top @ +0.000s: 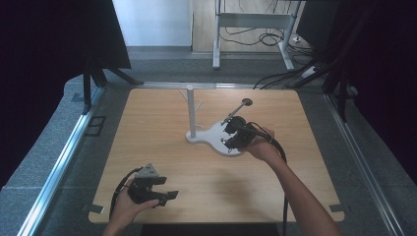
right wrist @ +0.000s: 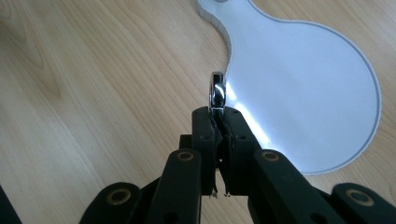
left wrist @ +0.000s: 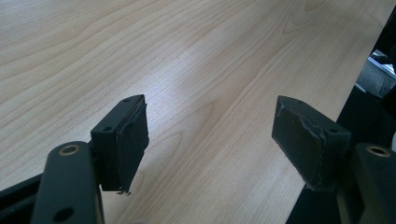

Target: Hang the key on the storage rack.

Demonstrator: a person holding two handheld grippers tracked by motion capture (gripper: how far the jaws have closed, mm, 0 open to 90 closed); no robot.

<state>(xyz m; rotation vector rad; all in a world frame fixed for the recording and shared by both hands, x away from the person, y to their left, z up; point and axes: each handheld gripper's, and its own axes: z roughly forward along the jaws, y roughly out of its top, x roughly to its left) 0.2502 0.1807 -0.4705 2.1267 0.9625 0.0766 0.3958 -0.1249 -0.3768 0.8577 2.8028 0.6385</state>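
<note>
A white stand has a thin upright post with short branches (top: pixel 191 110) on a flat white base (top: pixel 209 133) that widens into a round dish (right wrist: pixel 308 88). It stands mid-table. My right gripper (top: pixel 227 139) (right wrist: pixel 218 116) hovers over the dish's near edge, shut on a small shiny metal ring (right wrist: pixel 217 91) that stands on edge above the fingertips. My left gripper (top: pixel 167 195) (left wrist: pixel 210 135) is low over the table's front left, open, its pads wide apart with only bare wood between them.
The wooden table (top: pixel 157 142) has aluminium rails (top: pixel 64 157) along both sides. A grey metal desk frame (top: pixel 251 22) and floor cables (top: pixel 275 78) lie beyond the far edge. Black curtains hang at left and right.
</note>
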